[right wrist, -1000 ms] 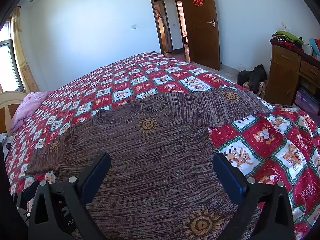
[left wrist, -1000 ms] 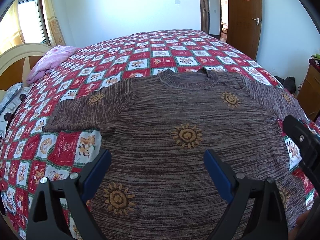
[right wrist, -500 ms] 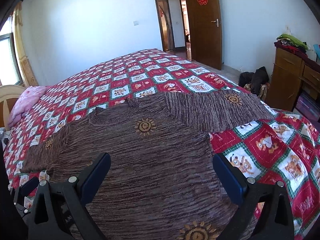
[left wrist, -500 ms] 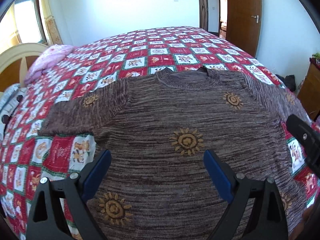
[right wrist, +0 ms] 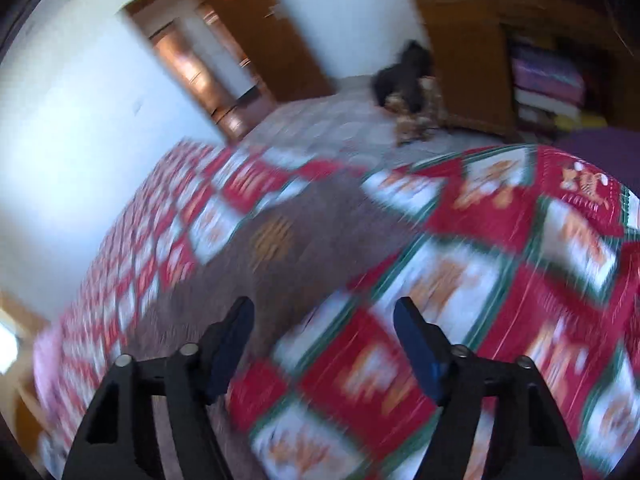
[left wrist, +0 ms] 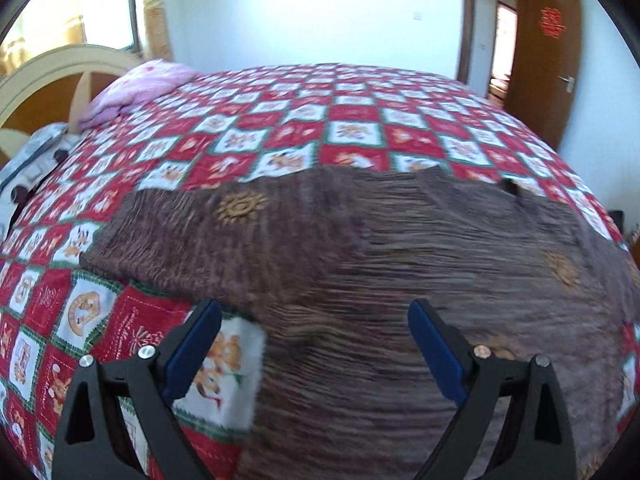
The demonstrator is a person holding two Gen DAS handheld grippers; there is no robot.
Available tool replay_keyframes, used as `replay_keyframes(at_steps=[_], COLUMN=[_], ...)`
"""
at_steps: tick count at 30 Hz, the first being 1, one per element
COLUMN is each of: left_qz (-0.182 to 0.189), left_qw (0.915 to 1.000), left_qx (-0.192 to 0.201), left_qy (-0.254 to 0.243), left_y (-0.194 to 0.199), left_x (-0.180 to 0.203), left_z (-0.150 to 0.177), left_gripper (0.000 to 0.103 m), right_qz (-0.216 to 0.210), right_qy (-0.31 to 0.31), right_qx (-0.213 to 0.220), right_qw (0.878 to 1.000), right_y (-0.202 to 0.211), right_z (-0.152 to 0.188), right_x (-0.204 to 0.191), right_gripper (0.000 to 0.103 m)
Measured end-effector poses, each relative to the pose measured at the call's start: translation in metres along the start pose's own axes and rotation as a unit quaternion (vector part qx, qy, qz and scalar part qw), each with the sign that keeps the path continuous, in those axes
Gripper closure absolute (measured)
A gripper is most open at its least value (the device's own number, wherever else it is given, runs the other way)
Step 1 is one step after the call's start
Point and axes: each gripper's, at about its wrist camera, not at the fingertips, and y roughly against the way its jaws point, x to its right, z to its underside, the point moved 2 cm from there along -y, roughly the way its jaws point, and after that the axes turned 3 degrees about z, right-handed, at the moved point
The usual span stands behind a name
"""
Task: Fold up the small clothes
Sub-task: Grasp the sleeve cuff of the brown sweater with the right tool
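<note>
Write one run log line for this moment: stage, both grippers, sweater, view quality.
stage: before first fold | left gripper: open, empty | right gripper: open, empty | sweater: spread flat on quilt, unfolded | views: motion blur

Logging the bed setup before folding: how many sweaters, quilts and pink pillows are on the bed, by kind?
Brown sweater: 1
Red patchwork quilt: 1
Pink pillow: 1
Total: 3

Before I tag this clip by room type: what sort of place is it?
A bedroom, most likely: a bed with a quilt, a headboard with a pillow beside it, and a door.
</note>
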Motion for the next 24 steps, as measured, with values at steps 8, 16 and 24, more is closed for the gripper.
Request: replay_keyframes(at_steps=[8,16,24], left_qz=[-0.002,0.014,0.012], left_qw=[0.9982,0.9981,0.9985], left_qx=[-0.038,-0.020,-0.016], left_qy=[0.046,0.056,0.051], left_y=[-0.031,-0.032,-0.033], left_x=[-0.016,-0.018,-0.016], left_z=[0.024,0.026,0.028], left_gripper=[0.006,0.000,0.000], right_qz=[0.002,0.027,0.046], right_qy=[-0.015,0.043,0.089], right_qx=[-0.035,-0.039,-0.046], right_qw=[0.999,0.998,0.994], right_y=[-0.061,-0.101,-0.104], right_z=[-0.051,-0.056,-0.053], right_x=[0.021,0.003,0.001], right_gripper=[0.046,0.047,0.092])
